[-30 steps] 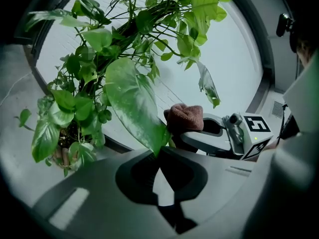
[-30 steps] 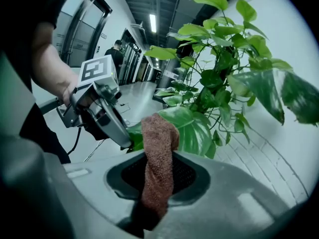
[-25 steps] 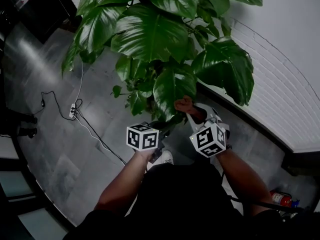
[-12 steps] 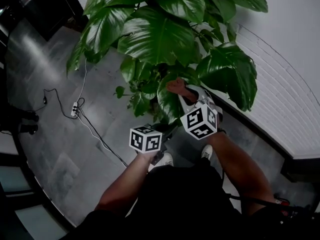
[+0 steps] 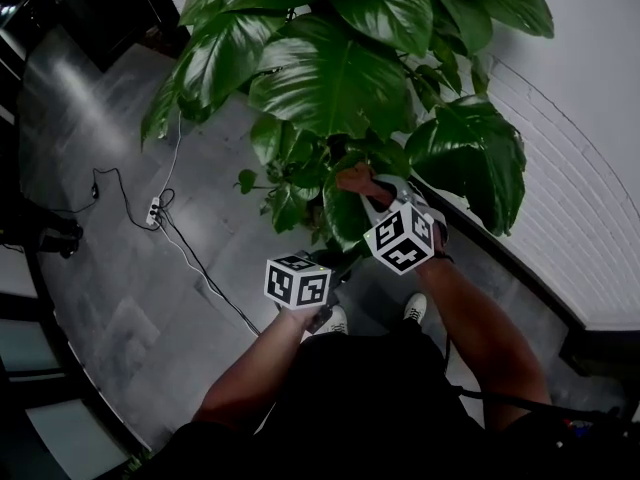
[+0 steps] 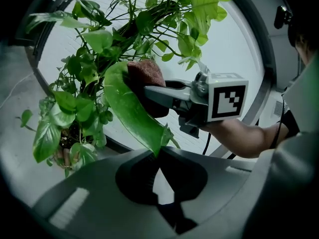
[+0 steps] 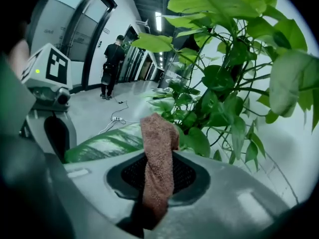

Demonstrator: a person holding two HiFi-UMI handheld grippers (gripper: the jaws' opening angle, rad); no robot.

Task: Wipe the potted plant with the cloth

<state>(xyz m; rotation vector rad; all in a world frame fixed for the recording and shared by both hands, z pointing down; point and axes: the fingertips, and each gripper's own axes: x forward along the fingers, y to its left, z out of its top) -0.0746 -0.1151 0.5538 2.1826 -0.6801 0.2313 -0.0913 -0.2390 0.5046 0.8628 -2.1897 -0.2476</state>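
Observation:
The potted plant (image 5: 330,78) spreads big green leaves over the floor. My left gripper (image 6: 155,157) is shut on the tip of one long leaf (image 6: 127,103) and holds it stretched out; in the head view that gripper (image 5: 330,256) sits just below the leaf (image 5: 345,216). My right gripper (image 7: 158,159) is shut on a brown cloth (image 7: 158,148), which presses against the held leaf (image 7: 107,144). The cloth (image 6: 144,76) lies on the leaf's upper part, and in the head view the cloth (image 5: 355,178) shows ahead of the right gripper (image 5: 368,193).
A white brick wall (image 5: 580,198) with a dark baseboard runs along the right. A power strip with its cable (image 5: 155,211) lies on the grey floor at left. The plant's pot (image 6: 65,156) stands low down. A person (image 7: 112,63) stands far off in the corridor.
My right gripper has slid with the cloth along the leaf, away from me toward the plant's middle. The left gripper has kept still on the leaf tip.

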